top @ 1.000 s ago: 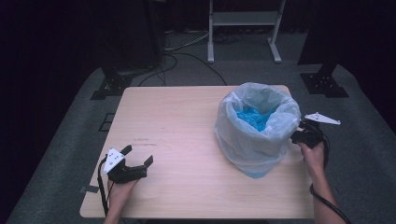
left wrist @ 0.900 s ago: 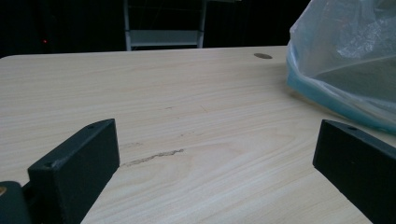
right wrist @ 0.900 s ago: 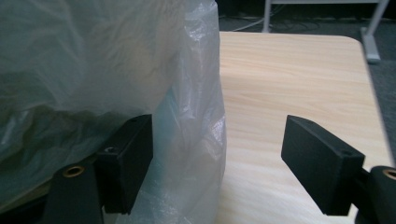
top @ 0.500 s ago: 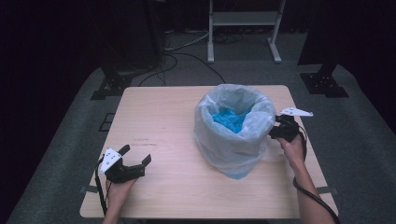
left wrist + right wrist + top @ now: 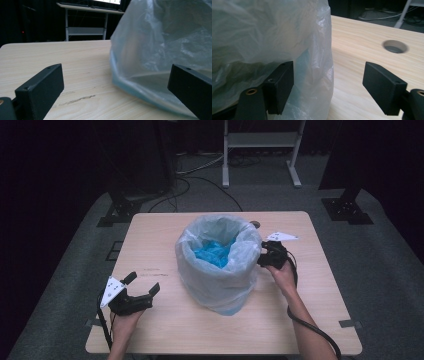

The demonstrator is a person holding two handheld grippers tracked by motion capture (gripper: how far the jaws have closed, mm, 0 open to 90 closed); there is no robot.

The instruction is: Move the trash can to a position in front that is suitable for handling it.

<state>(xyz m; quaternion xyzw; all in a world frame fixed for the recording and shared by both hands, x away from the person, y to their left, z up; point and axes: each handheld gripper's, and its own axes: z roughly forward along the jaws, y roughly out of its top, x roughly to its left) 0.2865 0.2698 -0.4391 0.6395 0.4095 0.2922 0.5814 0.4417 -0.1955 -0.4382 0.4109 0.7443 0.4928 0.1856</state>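
Since a second ago my right gripper [image 5: 263,258] has slid the bin [image 5: 218,262] leftward, from the right edge of the table [image 5: 150,230] toward its middle, while my left gripper [image 5: 142,289] has stayed low near the front left corner. My right fingers [image 5: 279,86] stand wide open and hold nothing; in the right gripper view one of them presses against the loose plastic bag [image 5: 262,37] that lines the bin, the other hangs free over bare wood, with a round cable hole [image 5: 395,46] farther off. My left fingers [image 5: 40,90] are spread just as wide and grip nothing; in the left gripper view one sits over the table and the other close against the bag's lower side, where the bin's blue base shows through. From above, the bin stands upright near the table's centre, its bag folded out over the rim, with something crumpled and blue [image 5: 214,253] lying inside. The risk I see from here is that I am pushing rather than holding: a finger set high against soft plastic could tip the bin, or simply drag the bag off the rim and bunch it. If I close either gripper now, I would likely catch film alone, and a pull could tear it or lift the liner out.
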